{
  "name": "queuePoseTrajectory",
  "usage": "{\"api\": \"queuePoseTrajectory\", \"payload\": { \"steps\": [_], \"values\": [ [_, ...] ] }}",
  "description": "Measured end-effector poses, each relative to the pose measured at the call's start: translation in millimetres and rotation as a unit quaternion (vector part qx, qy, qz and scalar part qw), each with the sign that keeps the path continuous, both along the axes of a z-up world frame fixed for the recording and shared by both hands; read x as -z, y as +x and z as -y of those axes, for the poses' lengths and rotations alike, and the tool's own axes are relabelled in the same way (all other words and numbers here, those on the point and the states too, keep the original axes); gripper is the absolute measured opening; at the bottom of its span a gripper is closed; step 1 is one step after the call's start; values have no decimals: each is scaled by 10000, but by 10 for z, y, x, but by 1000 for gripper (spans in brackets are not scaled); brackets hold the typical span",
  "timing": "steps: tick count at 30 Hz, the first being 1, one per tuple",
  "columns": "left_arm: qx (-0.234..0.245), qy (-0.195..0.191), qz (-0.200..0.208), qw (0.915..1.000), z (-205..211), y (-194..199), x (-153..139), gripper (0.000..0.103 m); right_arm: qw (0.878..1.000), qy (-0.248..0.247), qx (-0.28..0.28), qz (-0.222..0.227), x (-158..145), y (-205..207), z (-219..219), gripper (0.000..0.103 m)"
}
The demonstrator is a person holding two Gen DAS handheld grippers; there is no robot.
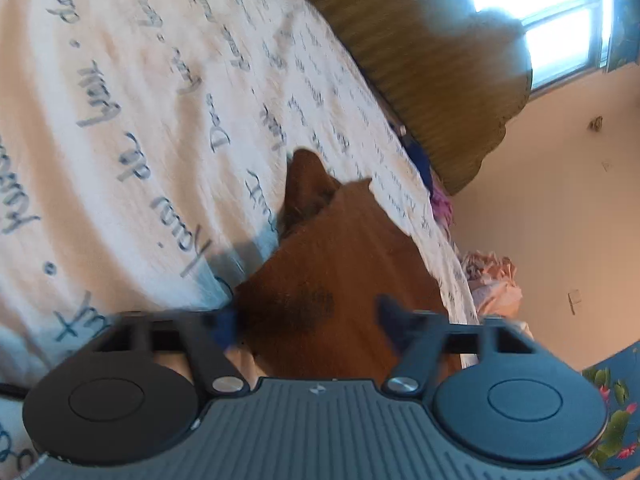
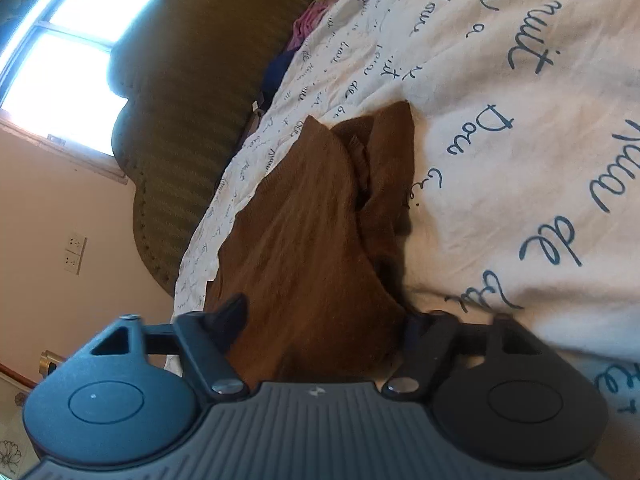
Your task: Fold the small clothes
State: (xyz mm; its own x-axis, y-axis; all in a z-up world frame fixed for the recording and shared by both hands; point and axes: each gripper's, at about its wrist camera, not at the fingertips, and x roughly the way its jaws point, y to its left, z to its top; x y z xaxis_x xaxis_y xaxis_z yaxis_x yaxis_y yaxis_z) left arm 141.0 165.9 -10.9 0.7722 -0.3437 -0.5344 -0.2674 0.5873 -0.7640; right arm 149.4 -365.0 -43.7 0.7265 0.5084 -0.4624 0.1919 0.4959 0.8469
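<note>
Garment: your brown garment (image 1: 344, 264) lies on the bed, bunched and partly folded, with a pointed flap (image 2: 394, 140) at its far end.
Garment and left fingers: in the left wrist view the brown cloth fills the gap between your left gripper (image 1: 310, 324) fingers, reaching from the near edge far past the tips.
Left fingers: they stand partly open. The blurred blue pads (image 1: 390, 314) sit at the cloth's edges, and you cannot tell from here whether they press on it.
Garment and right fingers: in the right wrist view the cloth runs between your right gripper (image 2: 326, 320) fingers and on toward the far end of the bed.
Right fingers: partly open as well. The left fingertip (image 2: 234, 312) lies over the cloth and the right one sits at its edge; whether they grip it is not clear.
Bed cover: a white cover with blue handwriting (image 1: 132, 92) lies under the garment.
Headboard: a padded olive headboard (image 2: 192, 92) stands at the far end.
Beyond: a bright window (image 2: 68, 48) and a pale wall (image 1: 560, 220).
</note>
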Motion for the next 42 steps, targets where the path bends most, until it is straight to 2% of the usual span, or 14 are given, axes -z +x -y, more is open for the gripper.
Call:
{"api": "queuePoseTrajectory", "payload": {
  "steps": [2, 5, 10, 16, 19, 25, 29, 31, 32, 33, 35, 37, 40, 42],
  "values": [
    [136, -39, -211, 9997, 35, 88, 53, 6, 9999, 100, 13, -76, 74, 39, -3, 23],
    [98, 277, -127, 9995, 79, 108, -19, 5, 10000, 10, 8, 22, 16, 30, -3, 19],
    [253, 716, 447, 9961, 158, -15, -430, 4, 9988, -255, -222, 342, -257, -11, -37, 16],
    [602, 720, 672, 9933, 97, -579, -734, 4, 9958, -315, -565, 647, -531, -451, -26, 15],
    [663, 754, 489, 9937, 3, -1017, -664, 5, 9951, -310, -708, 615, -525, -859, 19, 15],
    [716, 763, -458, 9935, -159, -1718, -166, 6, 9962, -371, -787, 92, -247, -1598, 58, 15],
    [804, 1053, -456, 9901, -212, -1737, -129, 23, 9972, -423, -593, -183, -89, -1702, 179, 21],
    [540, 1275, -349, 9897, -315, -1755, -330, 49, 9968, -584, -498, -225, -234, -1707, 285, 29],
    [266, 1478, -119, 9886, -380, -1792, -475, 71, 9958, -834, -360, -84, -365, -1714, 341, 40],
    [-7, 1692, 177, 9854, -433, -1810, -640, 85, 9939, -1070, -228, 110, -488, -1715, 396, 59],
    [-364, 2063, 717, 9752, -468, -1739, -945, 89, 9862, -1541, -118, 594, -745, -1624, 455, 69],
    [-294, 2424, 1000, 9646, -346, -1451, -1150, 89, 9788, -1875, -366, 743, -934, -1343, 391, 69],
    [255, 3098, 873, 9465, 43, -766, -1121, 89, 9684, -2078, -987, 958, -1011, -784, 181, 68],
    [811, 2911, 522, 9518, 222, -264, -871, 81, 9634, -2228, -1238, 836, -936, -381, 22, 68]
  ]
}}
